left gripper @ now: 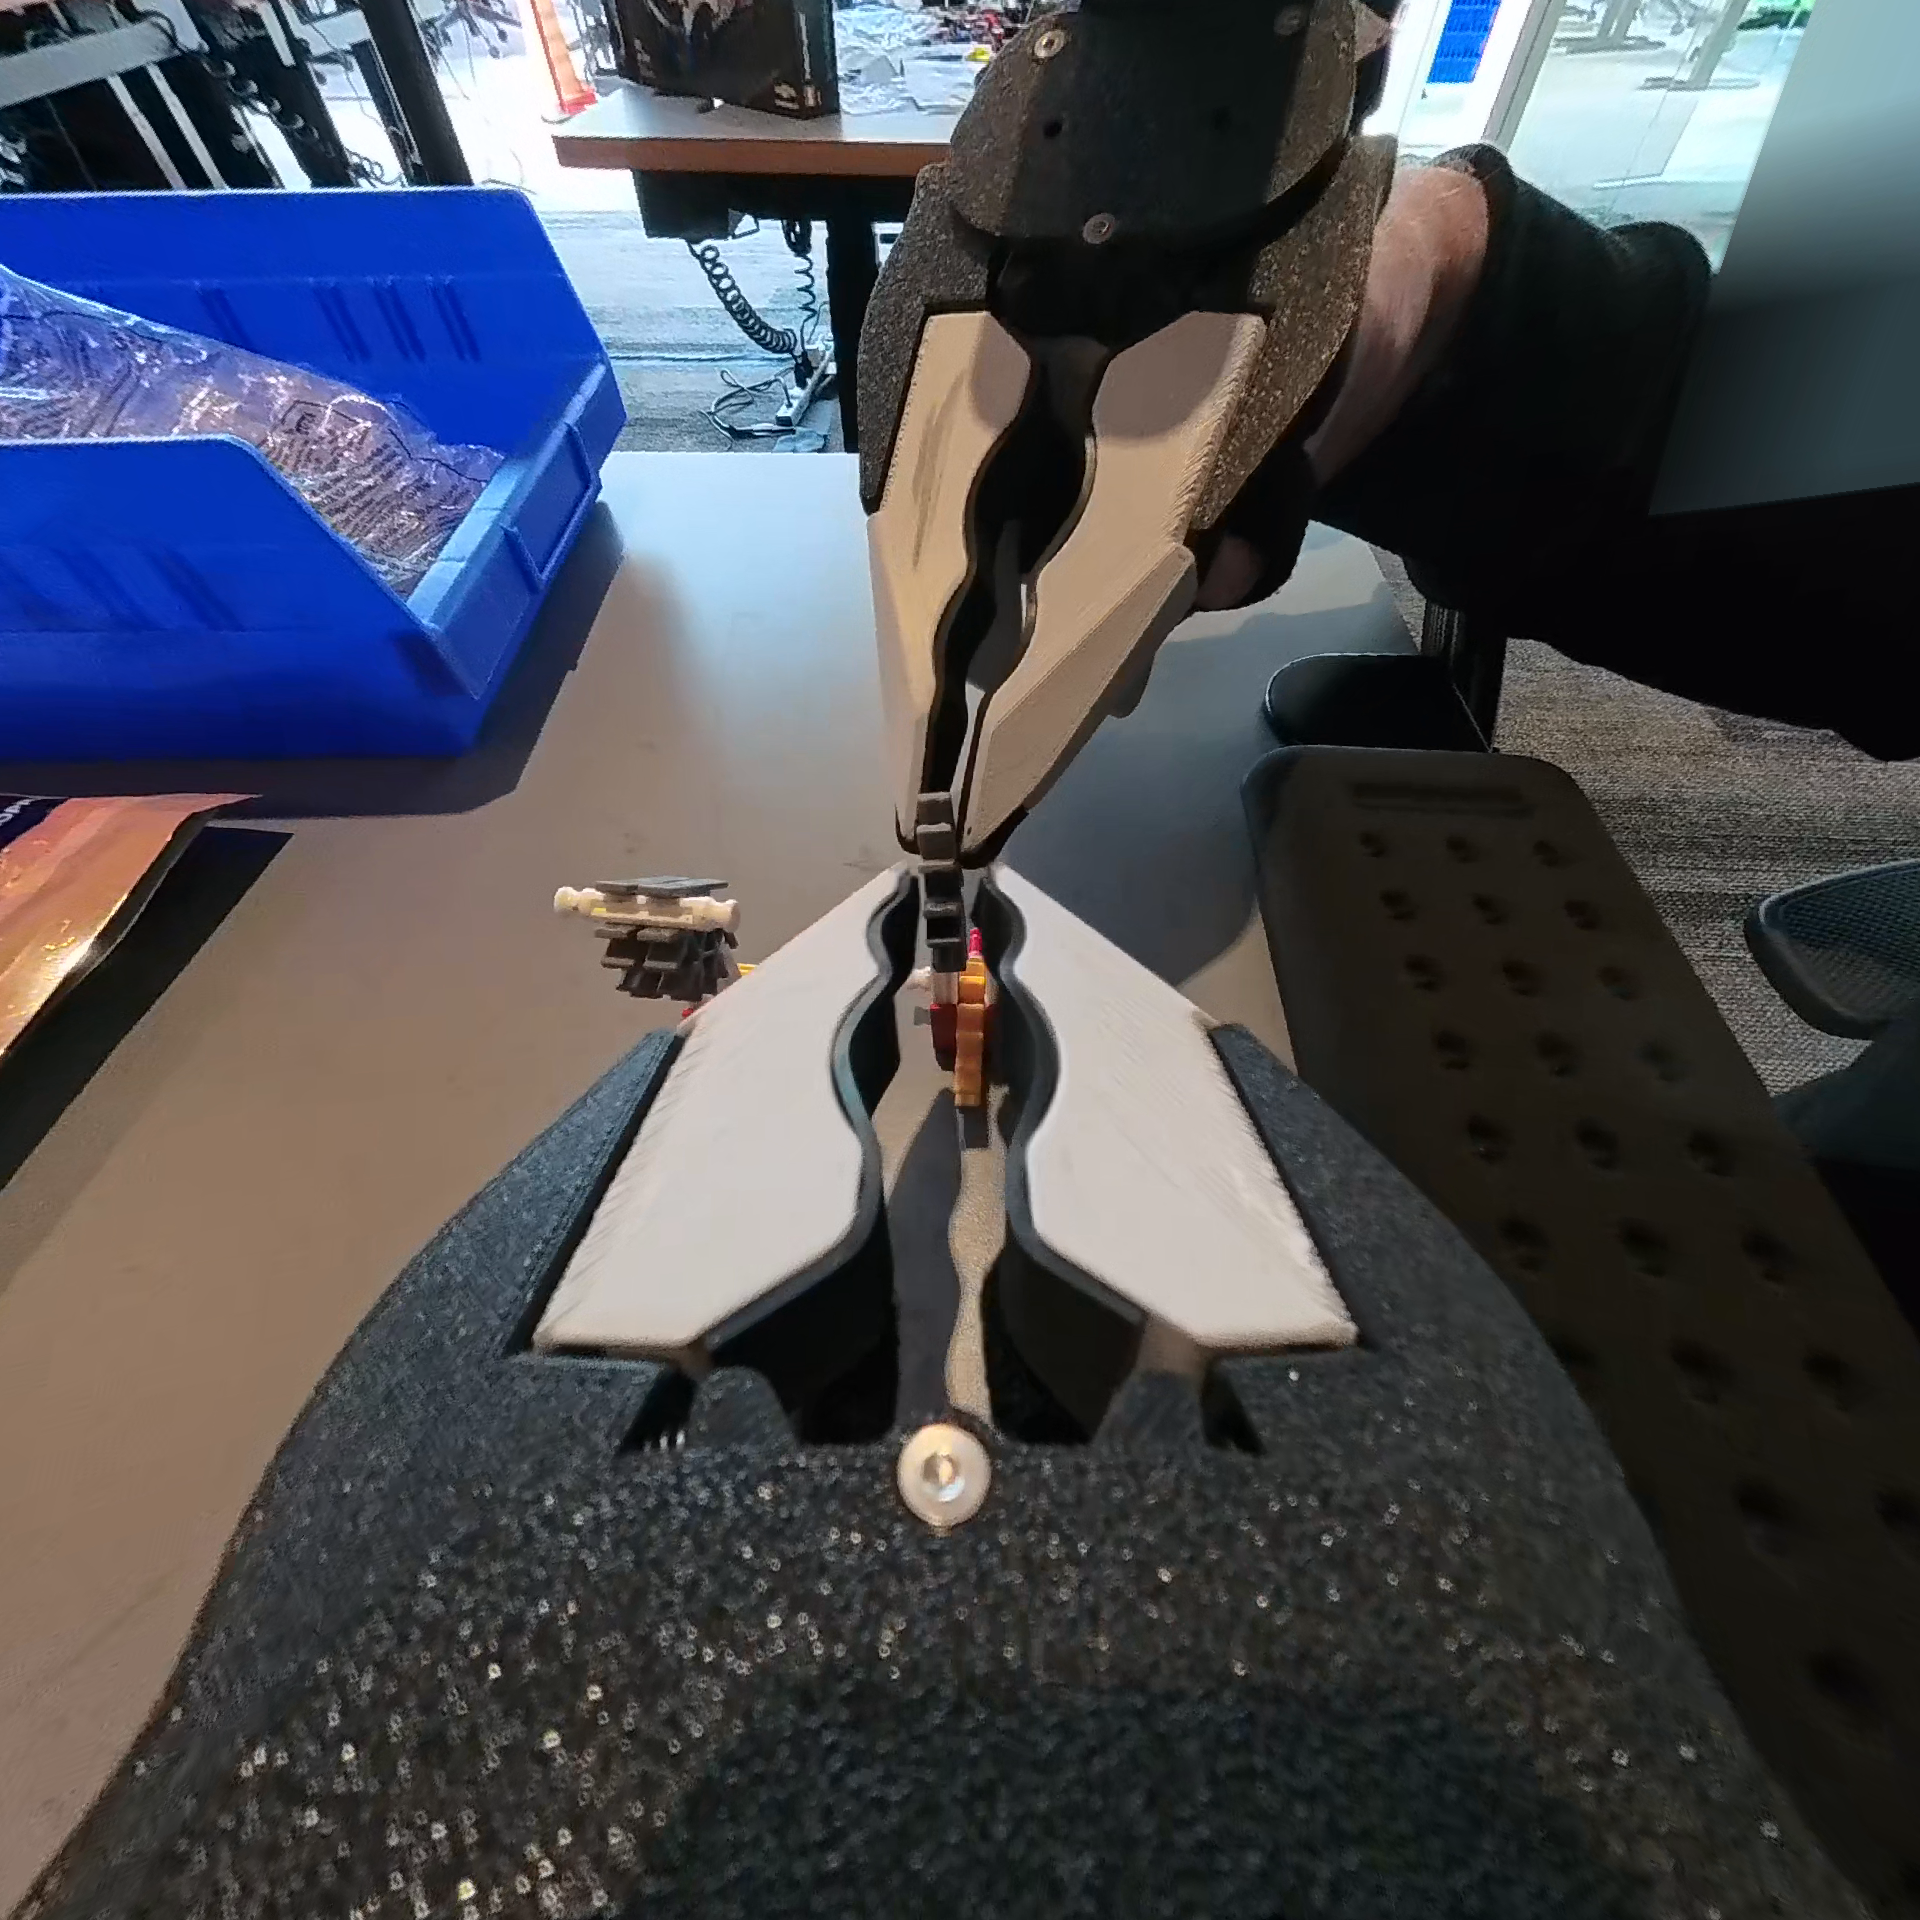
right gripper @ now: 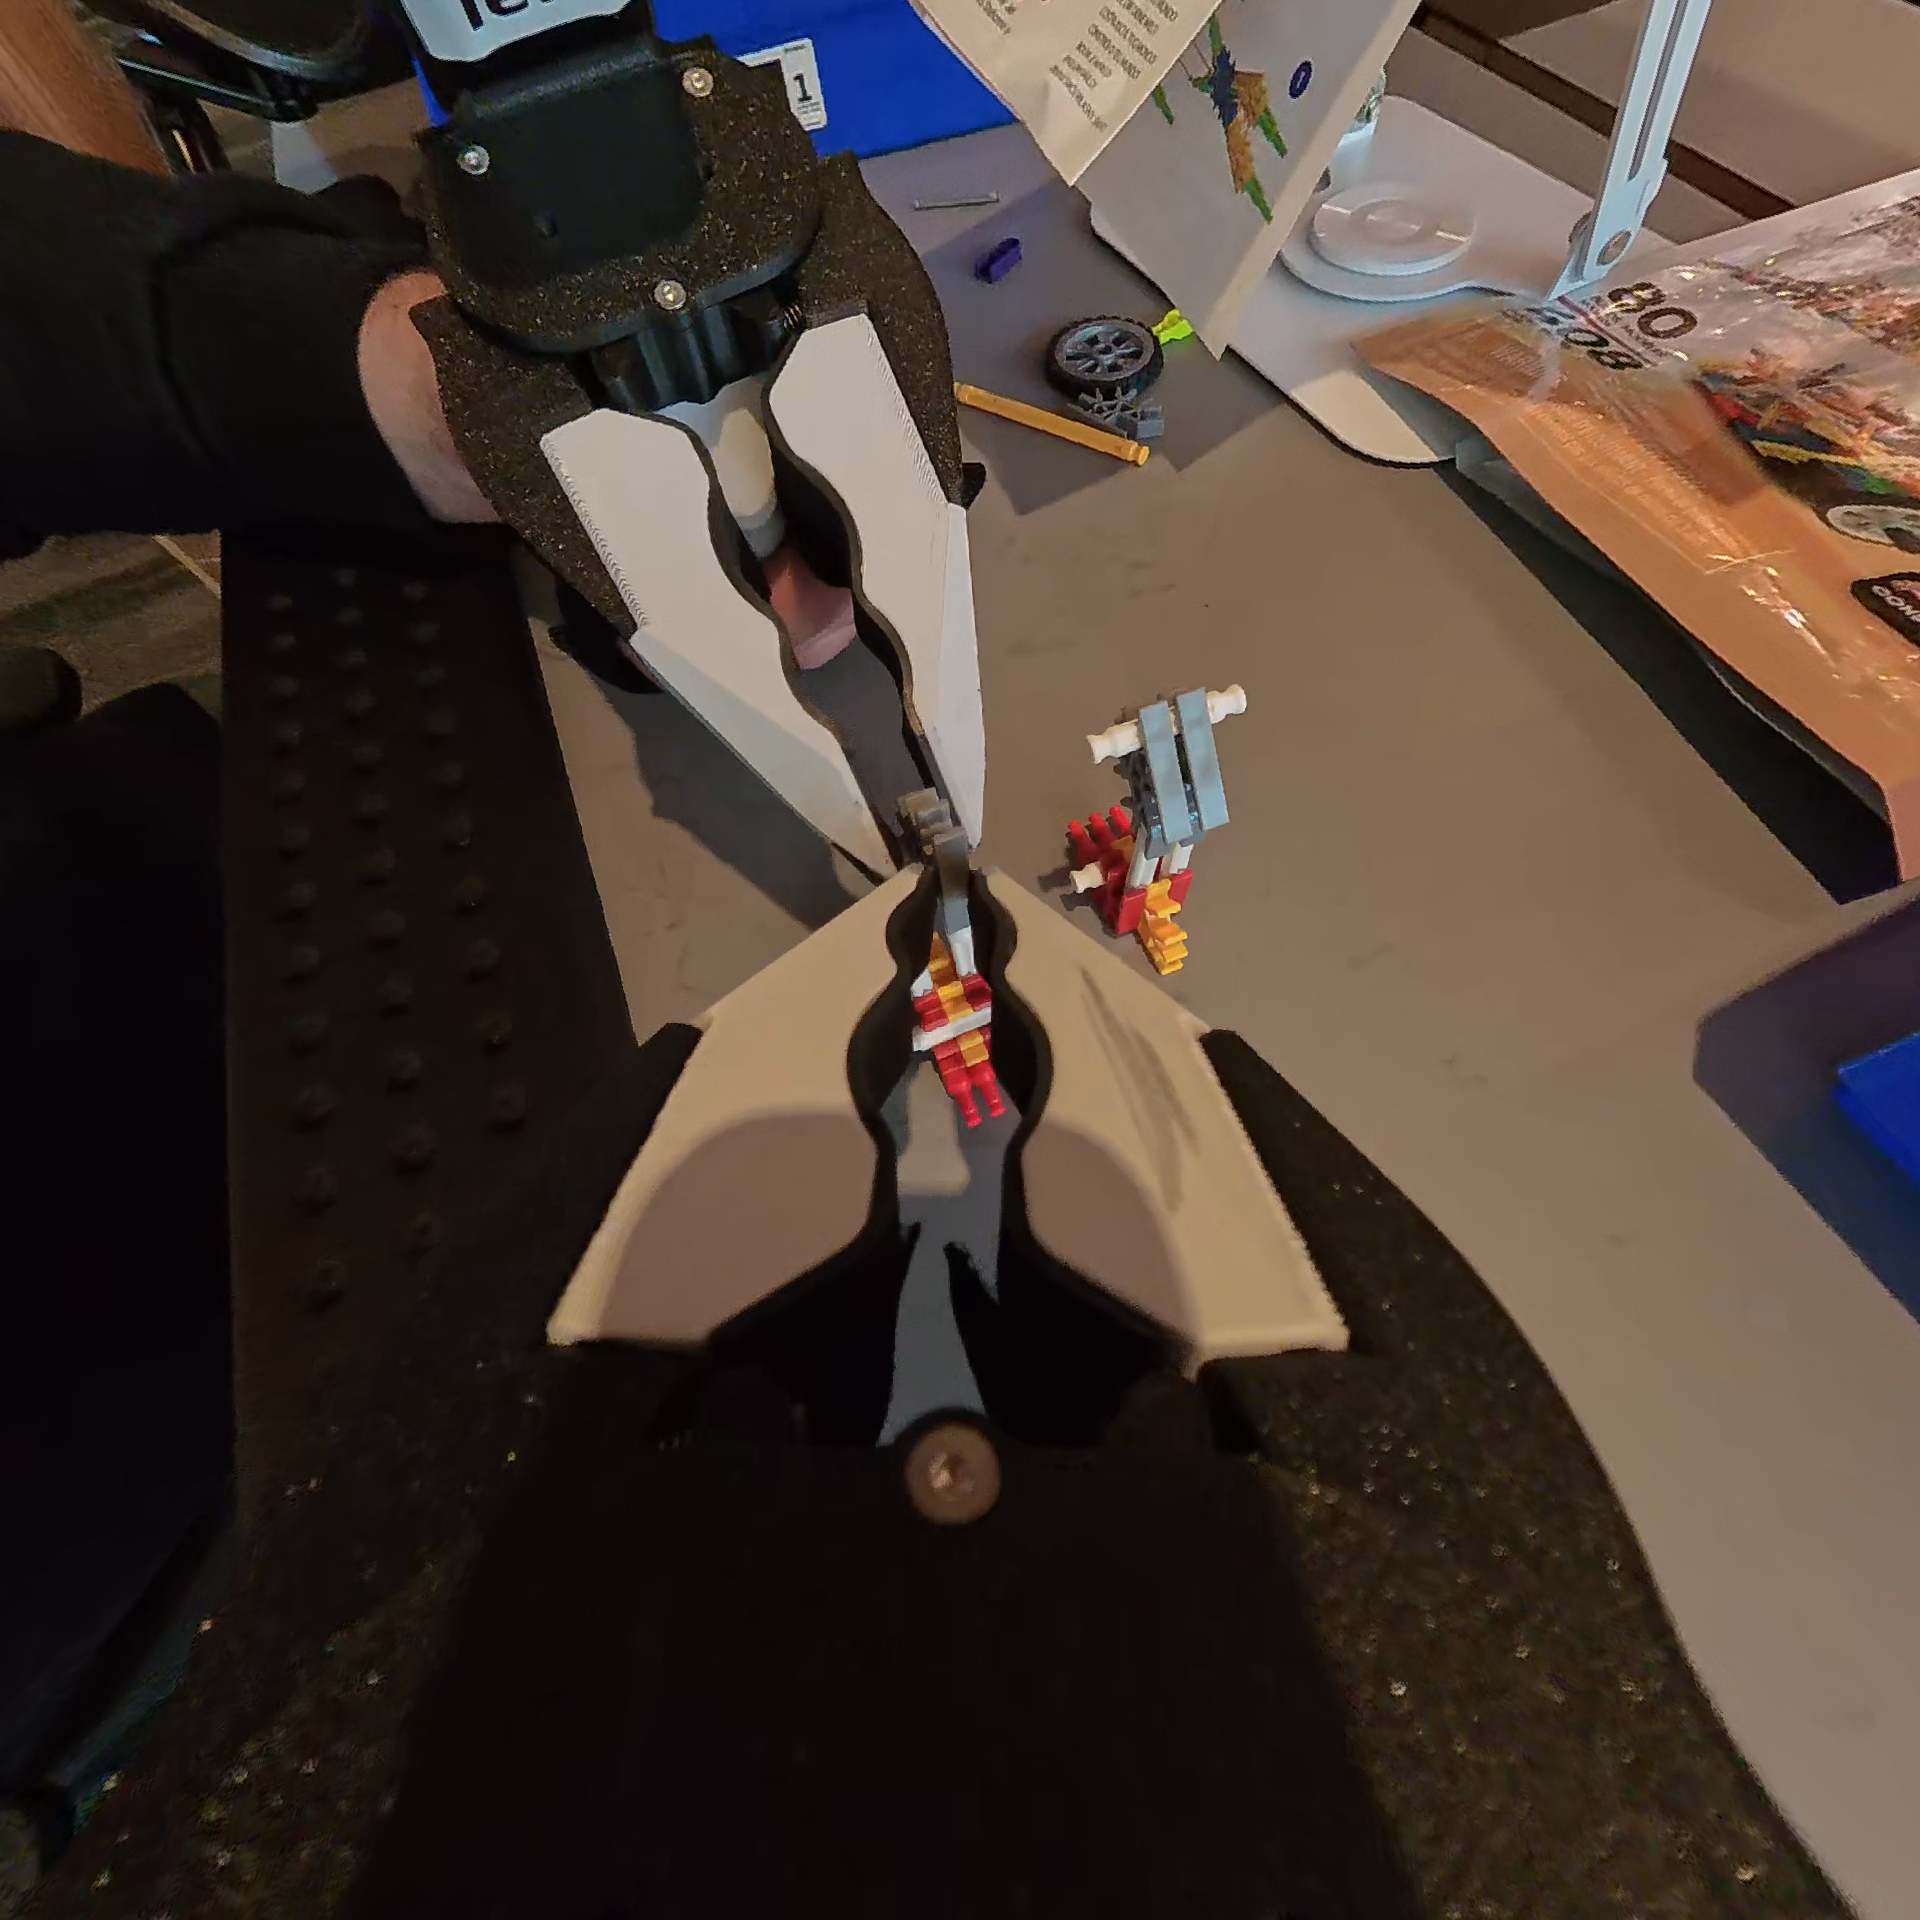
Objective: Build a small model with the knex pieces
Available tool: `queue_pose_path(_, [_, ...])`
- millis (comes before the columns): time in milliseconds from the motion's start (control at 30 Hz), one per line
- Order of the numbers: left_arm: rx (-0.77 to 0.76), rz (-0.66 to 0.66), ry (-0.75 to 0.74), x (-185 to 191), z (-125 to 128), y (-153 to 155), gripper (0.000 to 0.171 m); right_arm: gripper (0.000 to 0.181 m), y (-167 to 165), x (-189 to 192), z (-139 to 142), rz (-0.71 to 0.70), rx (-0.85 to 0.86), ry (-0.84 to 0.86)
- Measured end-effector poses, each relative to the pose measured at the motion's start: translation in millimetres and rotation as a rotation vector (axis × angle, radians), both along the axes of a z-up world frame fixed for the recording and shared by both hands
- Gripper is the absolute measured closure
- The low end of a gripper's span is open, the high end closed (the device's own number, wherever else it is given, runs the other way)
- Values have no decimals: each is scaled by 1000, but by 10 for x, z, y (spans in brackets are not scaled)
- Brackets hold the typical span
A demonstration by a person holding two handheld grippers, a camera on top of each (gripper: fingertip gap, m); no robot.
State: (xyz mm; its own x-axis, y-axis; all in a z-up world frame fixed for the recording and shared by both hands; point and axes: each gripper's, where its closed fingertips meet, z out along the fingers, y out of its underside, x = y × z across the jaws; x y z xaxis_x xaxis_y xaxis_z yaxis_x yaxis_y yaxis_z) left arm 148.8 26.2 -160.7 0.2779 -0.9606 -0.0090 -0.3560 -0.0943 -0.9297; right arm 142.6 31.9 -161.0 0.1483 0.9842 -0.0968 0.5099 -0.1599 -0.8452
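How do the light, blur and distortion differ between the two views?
Left wrist view: bright daylight from the windows behind, soft shadows on the table, its own claw sharp, edges bent by the wide lens. Right wrist view: darker and warmer, the claw body nearly black, glare on the plastic bag, slight blur along the right edge.

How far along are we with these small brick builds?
Done: one grey, red and yellow build sits on the table. In hand: the left tongs and right tongs are both shut on a second small build, near its grey end. Left: a wheel, yellow rod and purple piece lie loose.
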Motion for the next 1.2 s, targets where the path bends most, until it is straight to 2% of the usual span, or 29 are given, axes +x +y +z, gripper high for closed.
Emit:
queue_pose_path(533, [11, 11, 22, -7, -30, 21, 165, 176, 16, 28, -34, -12, -39, -4])
queue_pose_path(833, [-10, 21, -18, -24, 30, 48, 161, 176, 35, 41, -10, -24, -70, 17])
queue_pose_path(1200, [-45, 58, -66, -52, 92, 112, 166, 173, 86, 84, 60, -61, -72, 48])
